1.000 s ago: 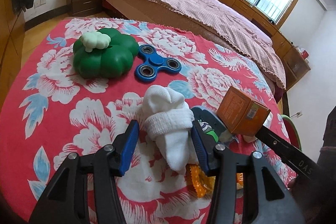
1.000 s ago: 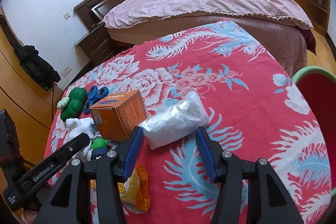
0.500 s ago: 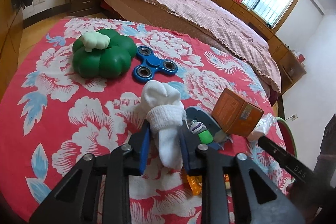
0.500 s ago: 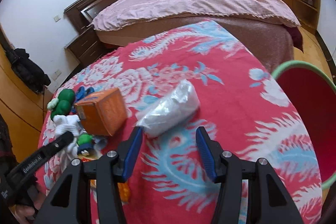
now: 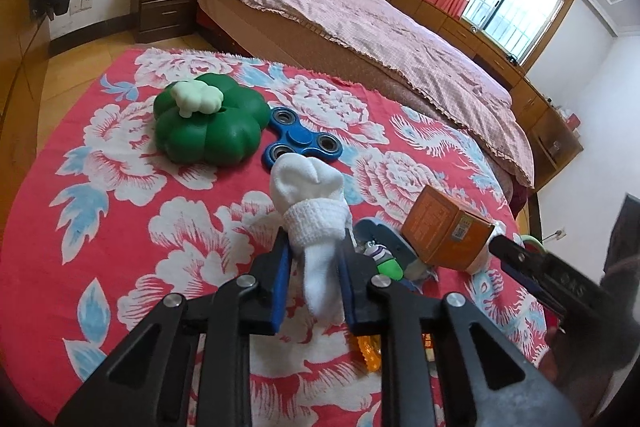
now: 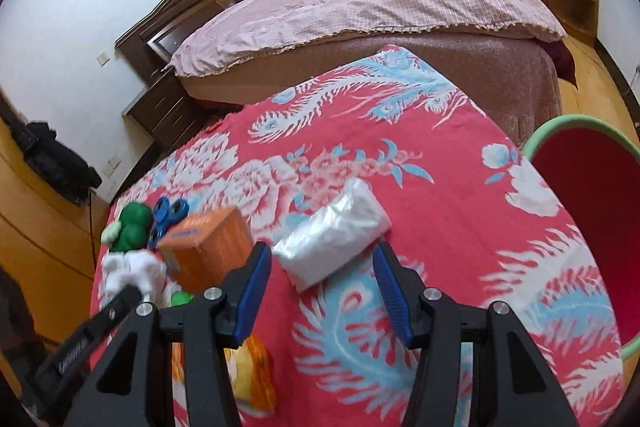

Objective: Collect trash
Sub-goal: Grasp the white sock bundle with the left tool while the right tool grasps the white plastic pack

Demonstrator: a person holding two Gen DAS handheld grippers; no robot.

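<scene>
I'm in a home bedroom: big bed [image 5: 360, 27] under a pink cover, dark wooden nightstand [image 5: 166, 1], curtained window [image 5: 512, 11], and a floral cloth-covered table [image 6: 420, 155] before me.

left gripper [image 5: 314, 281] – black angular frame, triangular cut-outs, silver round screws, blue ribbed pads [image 5: 280, 279] | right gripper [image 6: 322, 291] – same black frame with cut-outs, silver screws, blue ribbed pads [image 6: 394, 287] | pale lettering along each gripper's black side bar, seen from the other camera, too blurred to read

No text clearly legible, seemingly
</scene>
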